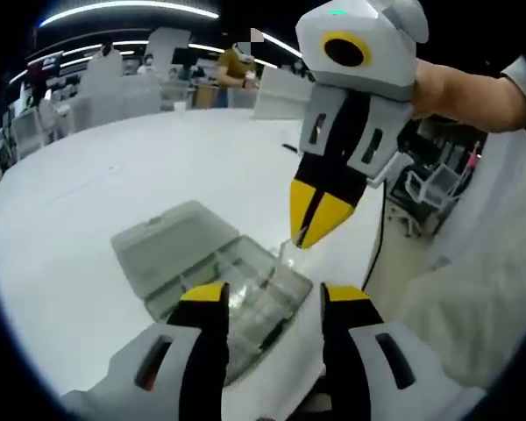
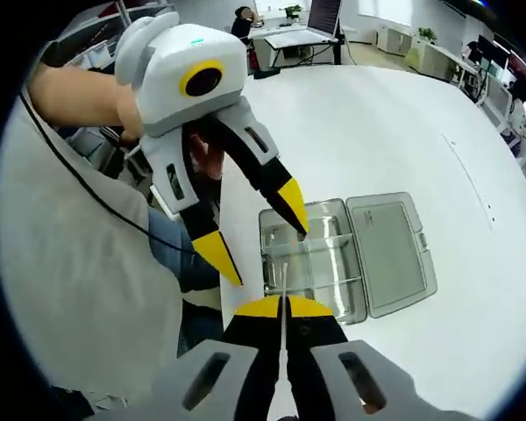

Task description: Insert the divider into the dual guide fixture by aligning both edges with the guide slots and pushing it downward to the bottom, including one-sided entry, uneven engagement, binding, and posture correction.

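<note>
In the left gripper view the left tool (image 1: 272, 298) gapes wide over the clear plastic hinged compartment box (image 1: 212, 276) at the white desk's (image 1: 114, 167) edge, while in the right gripper view the right tool (image 2: 284, 306) pinches the thin clear divider (image 2: 283, 289) above it (insertion not begun).

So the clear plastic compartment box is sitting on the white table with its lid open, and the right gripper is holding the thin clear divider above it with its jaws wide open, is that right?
Not quite. The right gripper has its jaws shut on the thin clear divider, as the right gripper view shows. The rest holds: the clear plastic compartment box sits on the white table with its lid open.
</note>
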Action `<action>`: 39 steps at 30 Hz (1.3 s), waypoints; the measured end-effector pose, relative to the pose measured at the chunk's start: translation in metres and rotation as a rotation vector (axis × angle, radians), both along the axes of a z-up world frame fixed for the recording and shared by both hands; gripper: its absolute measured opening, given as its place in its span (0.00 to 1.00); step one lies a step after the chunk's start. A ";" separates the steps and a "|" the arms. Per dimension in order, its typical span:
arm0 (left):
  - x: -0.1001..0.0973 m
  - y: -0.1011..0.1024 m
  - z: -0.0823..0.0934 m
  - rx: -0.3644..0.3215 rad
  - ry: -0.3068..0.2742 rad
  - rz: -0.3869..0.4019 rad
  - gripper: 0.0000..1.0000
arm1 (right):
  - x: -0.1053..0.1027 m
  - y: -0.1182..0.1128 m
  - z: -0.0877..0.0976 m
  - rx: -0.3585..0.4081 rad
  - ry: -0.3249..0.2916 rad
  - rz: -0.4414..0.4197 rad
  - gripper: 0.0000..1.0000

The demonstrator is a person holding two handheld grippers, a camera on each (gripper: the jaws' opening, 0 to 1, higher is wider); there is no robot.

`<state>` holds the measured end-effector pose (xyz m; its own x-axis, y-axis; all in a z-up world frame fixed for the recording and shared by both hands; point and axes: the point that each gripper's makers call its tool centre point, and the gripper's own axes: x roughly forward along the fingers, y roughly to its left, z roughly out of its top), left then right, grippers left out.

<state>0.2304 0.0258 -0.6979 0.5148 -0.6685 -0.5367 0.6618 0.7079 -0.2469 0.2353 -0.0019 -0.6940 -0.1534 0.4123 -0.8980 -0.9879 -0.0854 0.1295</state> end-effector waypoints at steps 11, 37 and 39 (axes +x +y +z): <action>-0.001 0.009 0.001 0.002 -0.015 0.038 0.52 | 0.002 0.005 -0.001 -0.017 -0.036 0.041 0.00; 0.000 0.023 -0.003 -0.009 -0.025 0.125 0.80 | 0.006 0.018 -0.009 -0.034 -0.050 0.066 0.00; 0.000 0.023 -0.004 -0.011 -0.023 0.128 0.81 | 0.007 0.019 -0.010 -0.035 -0.054 0.067 0.00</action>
